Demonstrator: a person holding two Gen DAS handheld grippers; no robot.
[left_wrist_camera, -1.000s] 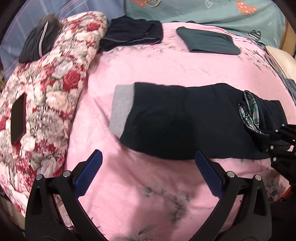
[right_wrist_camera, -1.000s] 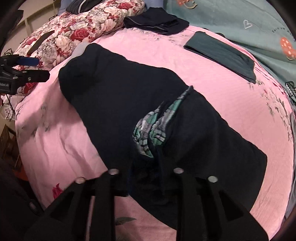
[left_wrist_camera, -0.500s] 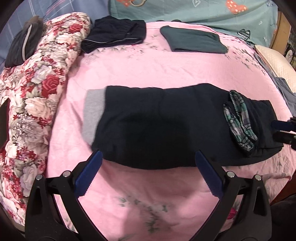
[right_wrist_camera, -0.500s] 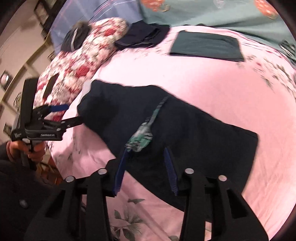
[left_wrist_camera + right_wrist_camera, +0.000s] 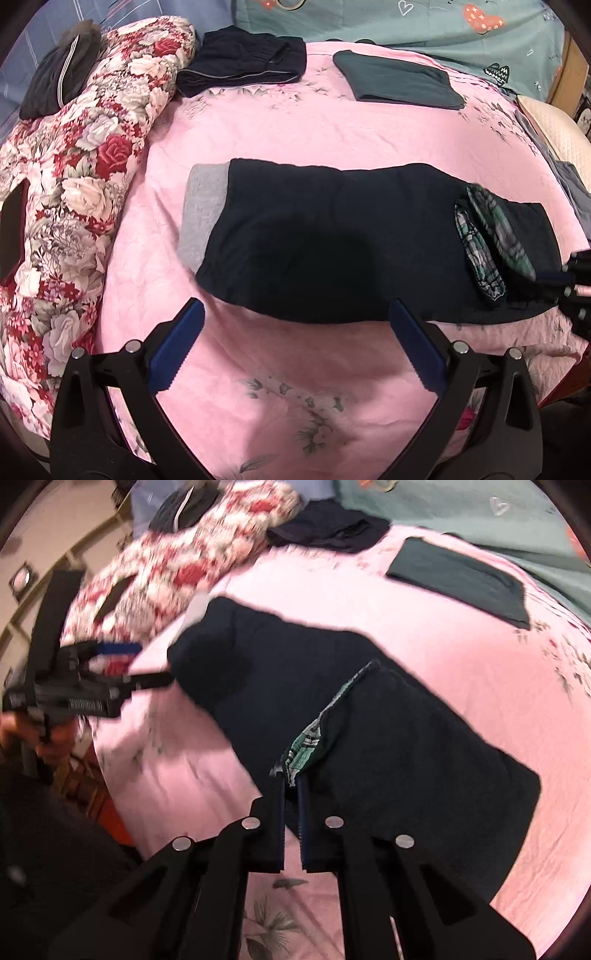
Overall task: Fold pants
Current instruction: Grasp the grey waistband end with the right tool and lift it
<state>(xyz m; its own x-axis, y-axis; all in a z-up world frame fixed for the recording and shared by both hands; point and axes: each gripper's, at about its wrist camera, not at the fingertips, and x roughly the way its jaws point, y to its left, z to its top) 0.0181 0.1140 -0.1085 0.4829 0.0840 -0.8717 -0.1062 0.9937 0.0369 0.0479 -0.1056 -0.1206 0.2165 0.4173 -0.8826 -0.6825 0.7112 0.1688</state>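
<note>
Pants (image 5: 332, 240): dark, lying across frame centre on pink sheet (image 5: 295, 369), grey band at left end, plaid lining showing at right.
L gripper (image 5: 295, 314): jaws spread wide, hovers at pants' near edge.
R gripper (image 5: 291, 786): jaws nearly together, pinching plaid edge.
Around: floral quilt (image 5: 92, 147) left; folded dark clothes (image 5: 243, 62) & green folded item (image 5: 399, 81) up top.

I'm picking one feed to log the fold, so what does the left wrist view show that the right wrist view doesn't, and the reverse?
Only the left wrist view shows the left gripper wide open above the pink sheet, short of the pants.

Only the right wrist view shows the right gripper shut on the pants' plaid-lined edge, plus the hand holding the other tool.

Both show the dark pants laid across the sheet, the floral quilt and the folded green garment.
</note>
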